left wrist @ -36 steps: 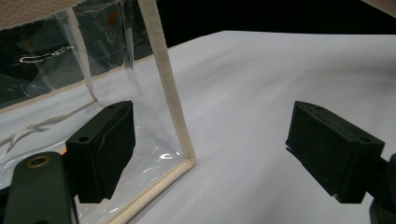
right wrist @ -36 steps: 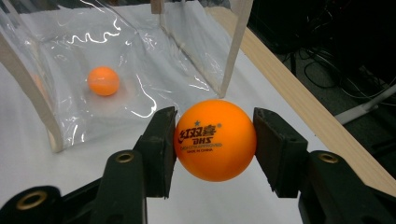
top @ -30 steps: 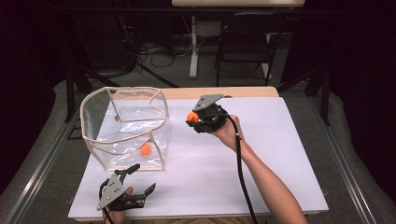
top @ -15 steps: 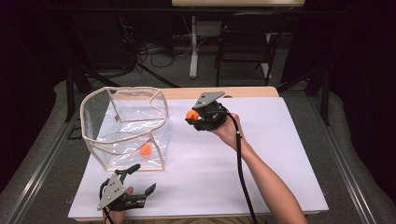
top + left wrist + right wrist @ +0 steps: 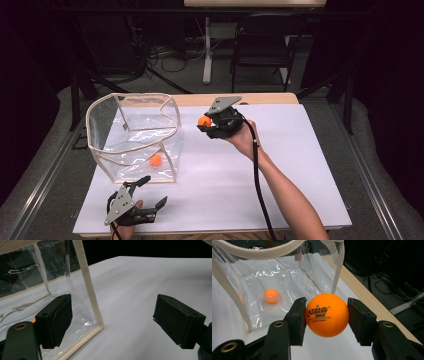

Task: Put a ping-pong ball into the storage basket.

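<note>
An orange ping-pong ball [image 5: 327, 314] with printed lettering sits pinched between the jaws of my right gripper [image 5: 206, 123], held above the white table to the right of a clear plastic bag [image 5: 134, 137] with beige trim. The ball [image 5: 204, 121] is level with the bag's rim and apart from it. A second orange ball [image 5: 156, 160] lies on the bag's floor [image 5: 271, 295]. My left gripper [image 5: 147, 192] rests near the table's front edge, just in front of the bag's near corner [image 5: 96, 322], with its jaws wide apart and nothing between them.
The white table surface [image 5: 300, 165] stretches bare to the right of the right forearm. A wooden strip [image 5: 270, 98] runs along the far table edge. Beyond it stand a dark chair [image 5: 262, 50] and cables on the floor.
The right gripper with the ball has shifted slightly left toward the bag. The left gripper has stayed in place.
</note>
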Motion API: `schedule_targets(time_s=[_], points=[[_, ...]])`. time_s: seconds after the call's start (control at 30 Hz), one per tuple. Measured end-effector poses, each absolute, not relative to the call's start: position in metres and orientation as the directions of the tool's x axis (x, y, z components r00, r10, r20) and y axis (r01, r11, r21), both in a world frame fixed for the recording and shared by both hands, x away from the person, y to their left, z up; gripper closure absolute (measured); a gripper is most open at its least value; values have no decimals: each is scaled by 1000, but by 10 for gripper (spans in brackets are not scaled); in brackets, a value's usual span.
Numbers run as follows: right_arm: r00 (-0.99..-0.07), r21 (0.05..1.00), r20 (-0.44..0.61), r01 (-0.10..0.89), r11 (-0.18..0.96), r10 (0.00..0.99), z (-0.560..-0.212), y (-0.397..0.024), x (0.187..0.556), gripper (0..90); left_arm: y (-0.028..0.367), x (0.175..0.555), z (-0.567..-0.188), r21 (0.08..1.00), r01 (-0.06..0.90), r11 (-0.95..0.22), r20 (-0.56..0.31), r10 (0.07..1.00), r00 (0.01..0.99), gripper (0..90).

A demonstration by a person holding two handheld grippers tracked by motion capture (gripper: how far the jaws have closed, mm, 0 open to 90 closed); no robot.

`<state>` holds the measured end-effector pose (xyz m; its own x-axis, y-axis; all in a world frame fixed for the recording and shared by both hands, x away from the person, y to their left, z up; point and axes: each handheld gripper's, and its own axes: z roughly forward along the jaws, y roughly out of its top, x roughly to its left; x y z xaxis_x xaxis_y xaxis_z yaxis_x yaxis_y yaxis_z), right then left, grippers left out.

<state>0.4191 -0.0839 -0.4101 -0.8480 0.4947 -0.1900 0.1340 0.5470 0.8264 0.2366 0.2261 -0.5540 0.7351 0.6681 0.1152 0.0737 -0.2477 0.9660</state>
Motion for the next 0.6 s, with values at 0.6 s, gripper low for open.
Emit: schedule_targets(time_s=[0.6], points=[[-847,831,-188,132,540,497,-407,-82,418,511,226,237,-554,968,74,-242,111,669,735,157]])
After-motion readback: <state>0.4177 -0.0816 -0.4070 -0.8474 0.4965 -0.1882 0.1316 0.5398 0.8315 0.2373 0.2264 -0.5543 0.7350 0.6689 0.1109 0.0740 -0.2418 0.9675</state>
